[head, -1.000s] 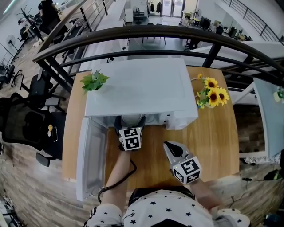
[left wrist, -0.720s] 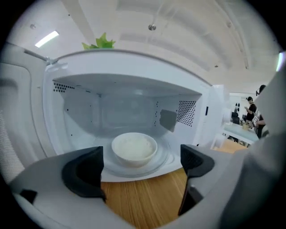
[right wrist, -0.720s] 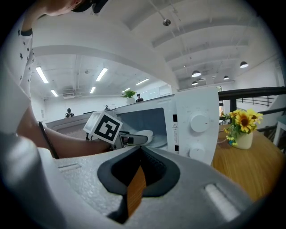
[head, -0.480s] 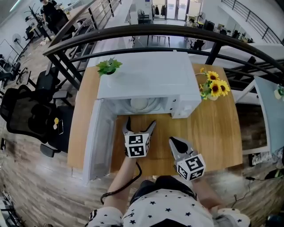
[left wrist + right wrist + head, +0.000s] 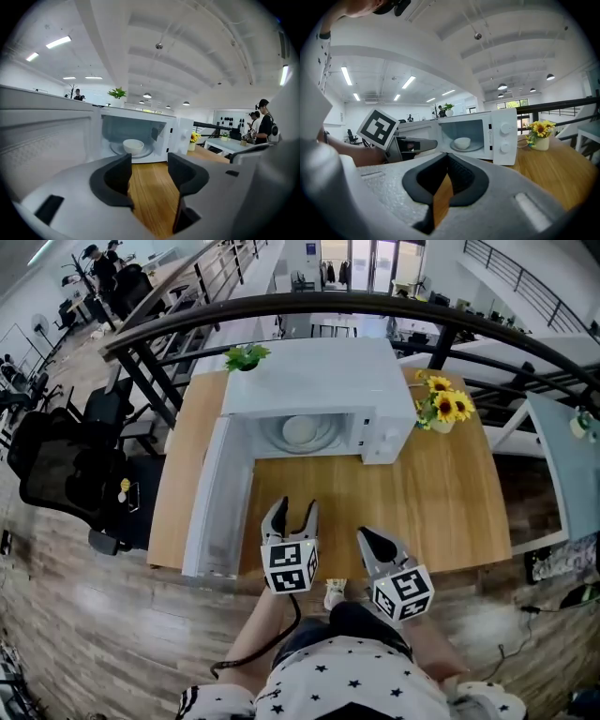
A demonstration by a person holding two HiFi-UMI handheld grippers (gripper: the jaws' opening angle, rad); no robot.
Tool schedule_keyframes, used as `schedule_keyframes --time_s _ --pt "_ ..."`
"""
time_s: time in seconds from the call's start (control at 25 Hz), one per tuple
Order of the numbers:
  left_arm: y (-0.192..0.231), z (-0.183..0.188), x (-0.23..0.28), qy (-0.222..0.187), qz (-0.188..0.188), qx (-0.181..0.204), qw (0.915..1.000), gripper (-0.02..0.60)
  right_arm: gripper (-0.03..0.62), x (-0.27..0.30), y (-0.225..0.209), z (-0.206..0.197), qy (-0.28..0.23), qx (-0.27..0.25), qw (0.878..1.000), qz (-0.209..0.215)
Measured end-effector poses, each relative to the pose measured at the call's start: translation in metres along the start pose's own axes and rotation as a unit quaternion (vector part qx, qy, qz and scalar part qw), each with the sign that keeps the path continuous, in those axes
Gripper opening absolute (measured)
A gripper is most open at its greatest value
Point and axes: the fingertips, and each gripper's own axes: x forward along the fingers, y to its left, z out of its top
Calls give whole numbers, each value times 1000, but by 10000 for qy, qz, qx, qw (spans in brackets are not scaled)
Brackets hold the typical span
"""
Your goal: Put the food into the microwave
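Observation:
A white bowl [image 5: 302, 430] sits on the turntable inside the white microwave [image 5: 314, 381], whose door [image 5: 220, 498] swings open to the left. My left gripper [image 5: 289, 515] hovers over the near part of the wooden table [image 5: 441, 502], well back from the oven mouth; its jaws are closing with nothing between them. In the left gripper view the bowl [image 5: 133, 146] shows straight ahead beyond the left gripper [image 5: 149, 164]. My right gripper [image 5: 375, 542] is beside it on the right, shut and empty. The right gripper view shows the right gripper [image 5: 446, 161], the bowl [image 5: 462, 142] and the left gripper [image 5: 412, 146].
A vase of sunflowers [image 5: 441, 409] stands right of the microwave. A small green plant [image 5: 246, 356] is at its back left corner. A black railing [image 5: 375, 310] runs behind the table. The open door blocks the table's left side. People stand far off [image 5: 262, 126].
Both grippers have pulled back from the microwave toward the table's near edge. The left one left the oven mouth, the bowl stays inside, and its jaws have narrowed.

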Motion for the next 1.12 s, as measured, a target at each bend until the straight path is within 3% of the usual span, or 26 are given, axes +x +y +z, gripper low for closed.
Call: schedule_keyframes --time_s 0.36,0.76,1.12 --pt "-22 -26 -111 -192 100 -132 9997 68 6 -62 47 -7 -288 -162 9995 -20" --pt "-45 -45 -202 -321 -182 -255 9990 35 6 -115 87 -12 -533 -178 9984 6" --pt "-57 -43 -240 -397 -204 -178 9988 35 6 -141 108 -12 -541 -214 9982 138"
